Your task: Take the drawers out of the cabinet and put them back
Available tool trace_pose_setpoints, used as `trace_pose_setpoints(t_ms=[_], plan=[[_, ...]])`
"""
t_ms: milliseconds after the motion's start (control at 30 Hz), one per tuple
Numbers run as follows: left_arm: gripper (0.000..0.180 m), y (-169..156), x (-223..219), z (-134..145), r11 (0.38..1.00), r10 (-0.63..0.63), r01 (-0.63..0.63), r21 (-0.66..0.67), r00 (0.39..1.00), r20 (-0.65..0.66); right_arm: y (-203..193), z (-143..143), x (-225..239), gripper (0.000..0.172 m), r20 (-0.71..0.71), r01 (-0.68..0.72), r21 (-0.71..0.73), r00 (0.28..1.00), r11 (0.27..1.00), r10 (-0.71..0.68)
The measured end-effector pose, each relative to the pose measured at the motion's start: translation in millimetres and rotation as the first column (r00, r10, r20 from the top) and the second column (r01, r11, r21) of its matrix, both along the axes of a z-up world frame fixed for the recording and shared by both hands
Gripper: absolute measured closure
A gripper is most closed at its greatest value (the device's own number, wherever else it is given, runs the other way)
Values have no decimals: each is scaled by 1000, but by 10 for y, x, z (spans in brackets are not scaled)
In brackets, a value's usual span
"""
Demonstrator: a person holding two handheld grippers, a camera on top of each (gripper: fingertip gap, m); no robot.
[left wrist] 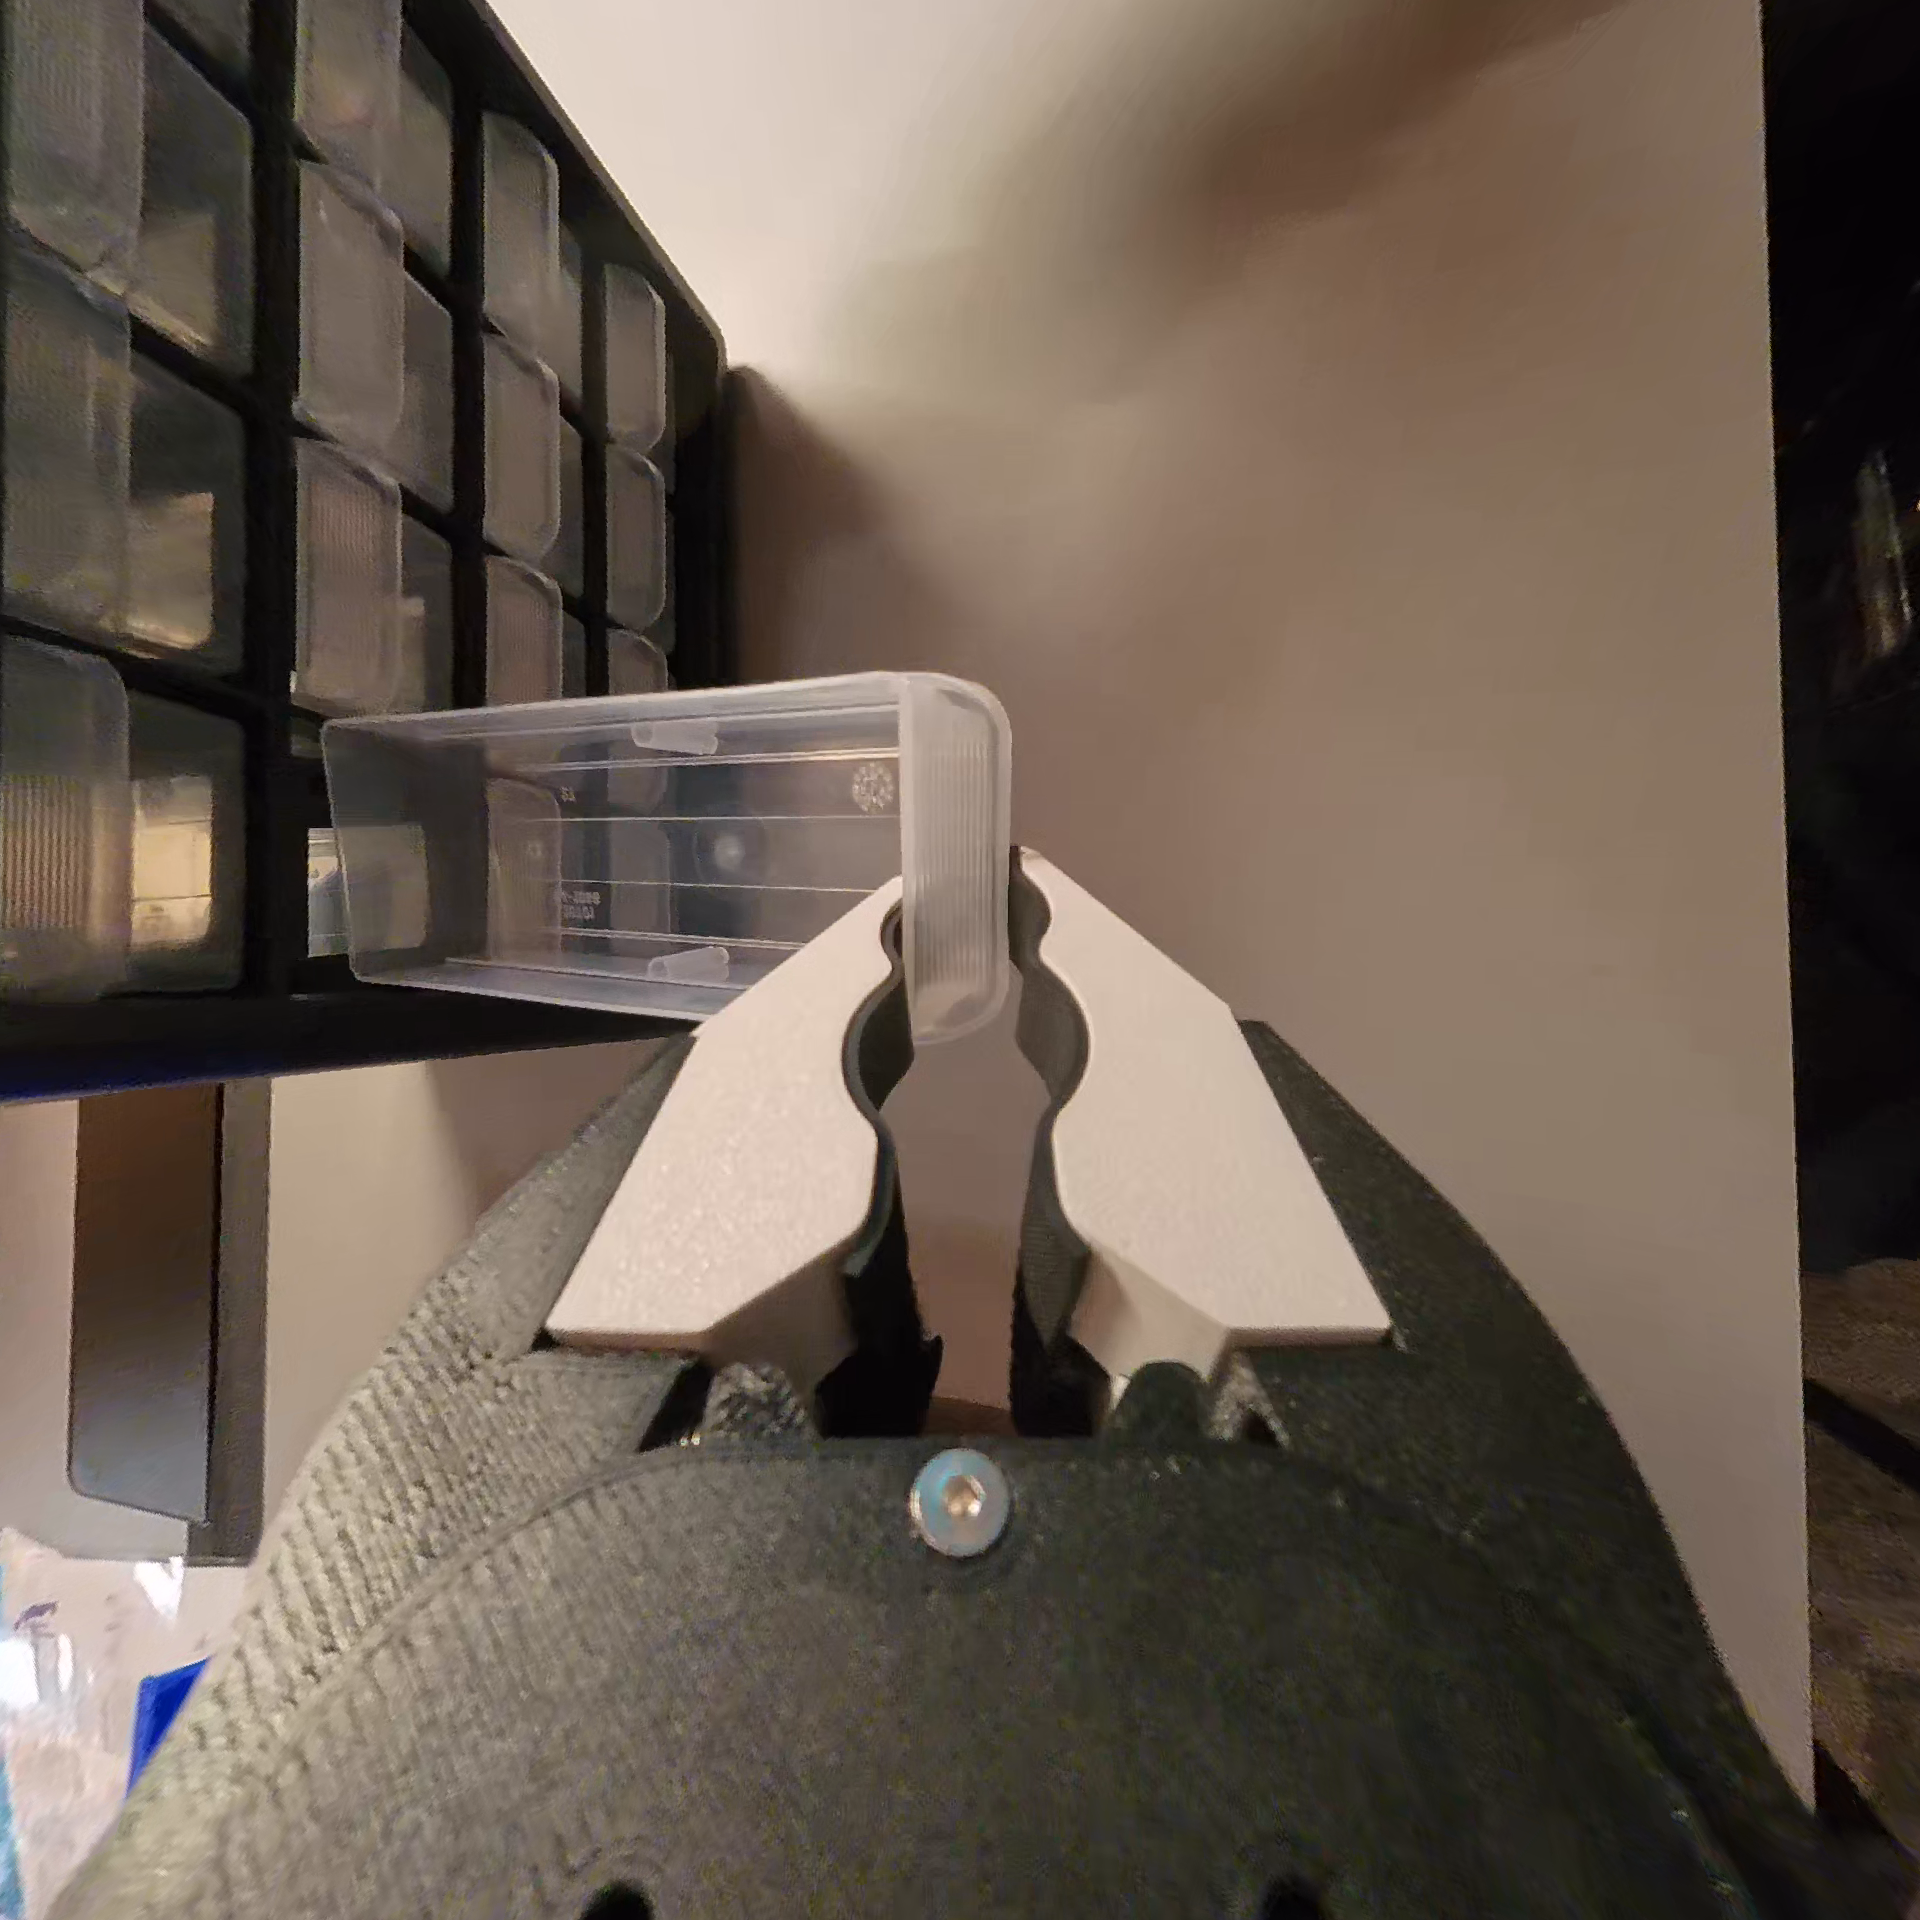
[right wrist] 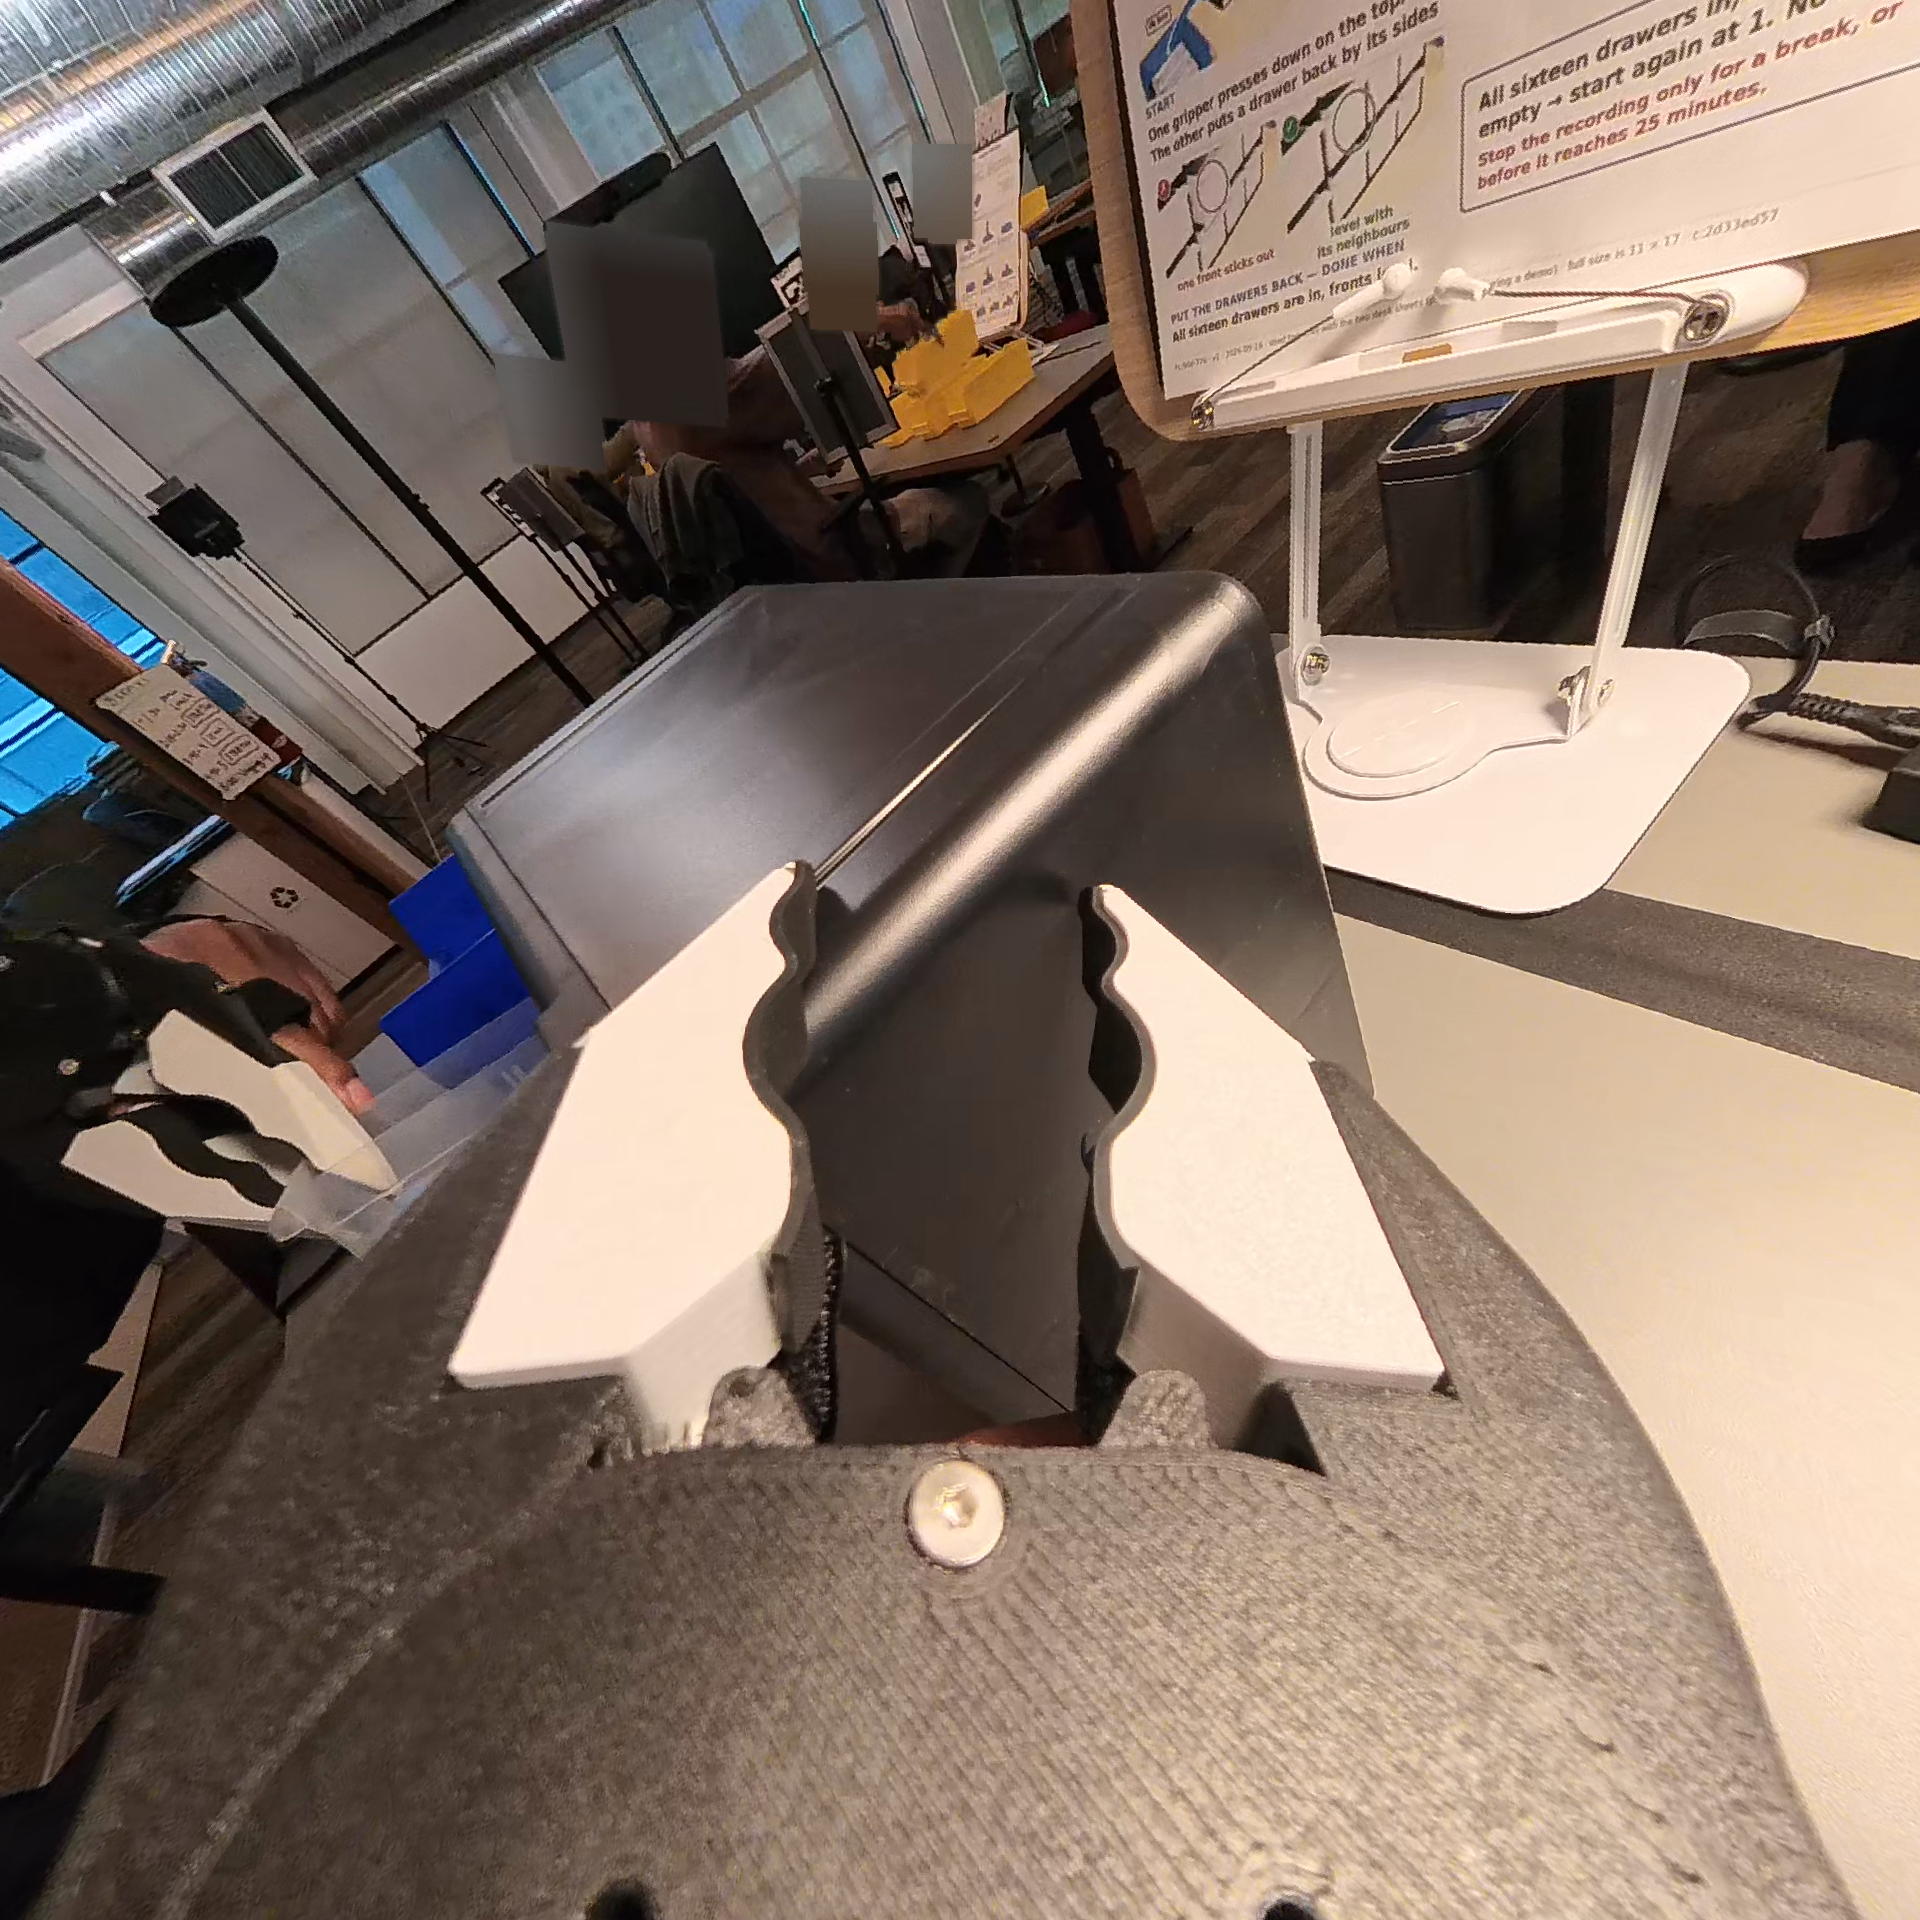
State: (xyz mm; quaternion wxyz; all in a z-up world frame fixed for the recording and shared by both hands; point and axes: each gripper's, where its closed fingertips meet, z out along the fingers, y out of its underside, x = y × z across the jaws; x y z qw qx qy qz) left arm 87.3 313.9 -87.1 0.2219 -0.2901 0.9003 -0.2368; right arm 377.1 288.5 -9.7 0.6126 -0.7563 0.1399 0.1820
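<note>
The step in hand looked like drawing one clear drawer (left wrist: 623,862) out of the black cabinet (left wrist: 270,436). To do it well, the pull should run straight along the slot's line, kept level so the drawer's rear end does not catch on the frame, while the other tool steadies the cabinet from above.

In the left wrist view the left tool (left wrist: 961,935) was narrowed onto the drawer's ribbed front tab (left wrist: 956,883), at the centre of the frame; both pads appeared to press on it. The drawer stuck far out of the bottom row, its rear end at centre left, still close against the cabinet face; whether it had cleared its slot could not be told. The other drawers filled the upper left.

In the right wrist view the right tool (right wrist: 945,997) stood wide and gripped nothing, its fingers (right wrist: 665,1122) over the cabinet's top corner in the middle of the frame; contact could not be told. The pale surface (right wrist: 1621,1247) lay at right.
</note>
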Motion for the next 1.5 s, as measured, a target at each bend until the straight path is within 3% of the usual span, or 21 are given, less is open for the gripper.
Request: trace_pose_setpoints(t_ms=[400,500,600,700,867,1000,1100,1233,1367,1500], plan=[[167,165,110,-72,975,73,-74,209,997,15,1,3,-3,119,2,1,0,1000,1000,-1],[165,274,283,-78,966,112,-129,224,990,89,1,4,-4,119,5,2,-1,1000,1000,-2],[154,523,551,-11,932,214,-273,237,945,248,0,5,-5,119,8,2,-2,1000,1000,-2],[137,712,705,105,901,287,-393,181,856,430,-1,6,-9,119,9,0,-3,1000,1000,0],[137,589,581,186,931,266,-361,54,772,577,0,11,-14,119,15,-7,-5,1000,1000,7],[158,476,585,51,950,252,-312,27,812,526,4,7,-4,119,12,-10,-5,1000,1000,10],[164,625,768,13,925,283,-374,69,798,532,3,7,-8,119,12,-8,-4,1000,1000,8],[172,699,1017,-11,913,344,-408,9,783,517,0,10,-13,119,18,-5,-6,1000,1000,5],[155,578,1027,-81,914,371,-401,-63,761,532,-2,9,-13,119,19,-10,-6,1000,1000,10],[149,493,828,-233,874,482,-420,-244,689,541,-1,6,-6,119,15,-15,-5,1000,1000,15]])
